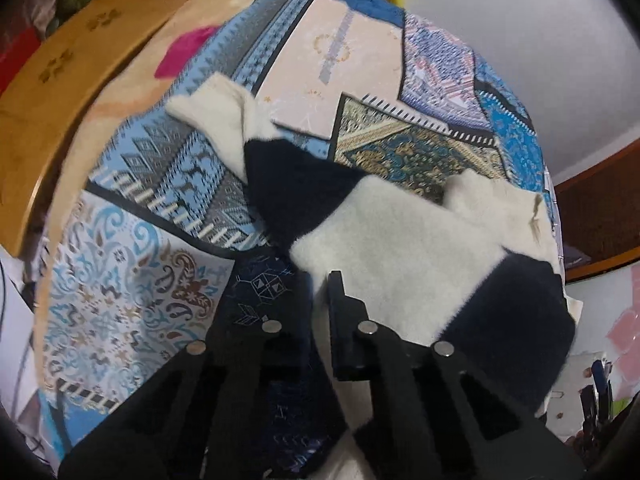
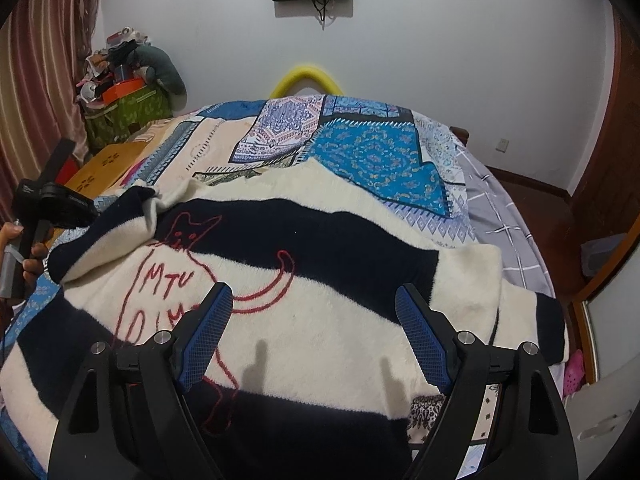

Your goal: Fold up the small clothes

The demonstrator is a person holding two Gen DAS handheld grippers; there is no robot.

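A fuzzy cream and navy striped sweater (image 2: 320, 280) with a red cat outline lies spread on the patchwork bedspread (image 2: 372, 152). My right gripper (image 2: 314, 308) hovers open above its middle, holding nothing. In the left wrist view my left gripper (image 1: 316, 300) is shut on the sweater's cream edge (image 1: 400, 236), with a sleeve (image 1: 224, 120) trailing away across the bedspread (image 1: 140, 264). The left gripper also shows at the far left of the right wrist view (image 2: 48, 204), at the sweater's left sleeve.
A wooden board (image 1: 60, 76) runs along the bed's left side. A yellow curved tube (image 2: 306, 80) stands behind the bed. A green bag of clutter (image 2: 128, 108) stands in the left corner. A grey checked sheet (image 2: 504, 208) covers the bed's right edge.
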